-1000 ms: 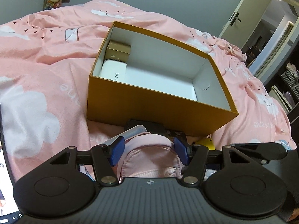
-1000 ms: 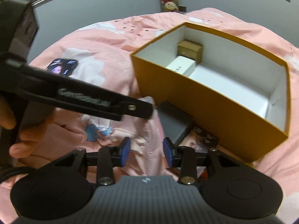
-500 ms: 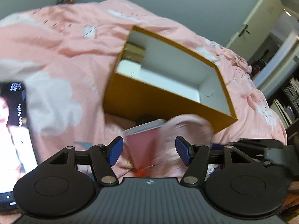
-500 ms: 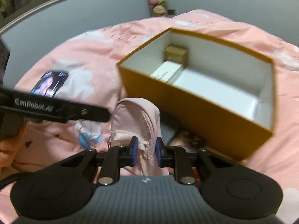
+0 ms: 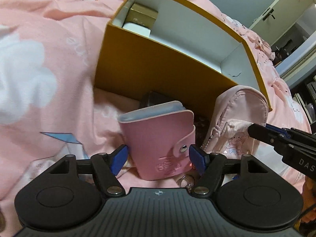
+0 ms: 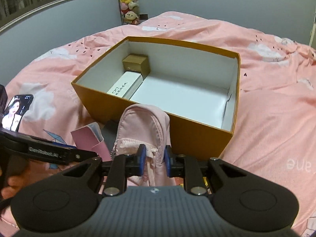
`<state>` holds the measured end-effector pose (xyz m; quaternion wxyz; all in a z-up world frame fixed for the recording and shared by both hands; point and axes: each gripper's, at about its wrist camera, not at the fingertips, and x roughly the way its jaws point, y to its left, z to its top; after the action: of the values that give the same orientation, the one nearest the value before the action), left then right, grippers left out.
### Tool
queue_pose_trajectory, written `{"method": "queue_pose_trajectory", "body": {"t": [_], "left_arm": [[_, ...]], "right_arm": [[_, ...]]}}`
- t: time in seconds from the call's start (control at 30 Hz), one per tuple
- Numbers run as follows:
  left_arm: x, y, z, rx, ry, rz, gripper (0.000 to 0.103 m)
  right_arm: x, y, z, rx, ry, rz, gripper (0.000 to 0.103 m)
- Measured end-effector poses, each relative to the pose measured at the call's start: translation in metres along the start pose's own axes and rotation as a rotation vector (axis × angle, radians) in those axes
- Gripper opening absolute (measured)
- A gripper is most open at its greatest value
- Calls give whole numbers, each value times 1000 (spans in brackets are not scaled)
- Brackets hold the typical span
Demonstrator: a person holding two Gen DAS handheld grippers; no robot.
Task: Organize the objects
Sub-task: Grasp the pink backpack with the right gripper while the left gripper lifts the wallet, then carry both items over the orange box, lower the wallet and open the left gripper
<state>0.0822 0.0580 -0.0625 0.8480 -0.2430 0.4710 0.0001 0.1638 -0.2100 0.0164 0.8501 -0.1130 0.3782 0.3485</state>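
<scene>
Left and right wrist views of a pink bedspread (image 6: 266, 118) with an open orange box (image 6: 197, 130) resting on it.

Right gripper (image 6: 153, 159): its blue pads are closed narrowly on the lower part of a small pink pouch (image 6: 142, 126), which stands upright just in front of the box's near wall. In the left wrist view the same pouch (image 5: 239, 118) appears at right, beside the box's near corner.

Left gripper (image 5: 158, 156): its jaws stand wide, one blue pad on each side of a pink wallet (image 5: 160, 138) with a snap button. Whether the pads press on the wallet cannot be told. The wallet stands upright on the bedspread, just in front of the box and left of the pouch.

Inside the box, at its far left end, lie a white case (image 6: 125, 86) and a small gold box (image 6: 136, 64), touching each other. A dark flat object (image 5: 152, 99) lies between wallet and box. A phone (image 6: 16, 112) with a lit screen rests on the bedspread at far left.
</scene>
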Motion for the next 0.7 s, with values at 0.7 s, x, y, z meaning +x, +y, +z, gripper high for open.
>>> {"method": "queue_pose_trajectory", "body": {"t": [0.7], "left_arm": [[8, -19, -9, -48, -72, 123, 94]], "right_arm": [[4, -12, -13, 62, -30, 45, 21]]}}
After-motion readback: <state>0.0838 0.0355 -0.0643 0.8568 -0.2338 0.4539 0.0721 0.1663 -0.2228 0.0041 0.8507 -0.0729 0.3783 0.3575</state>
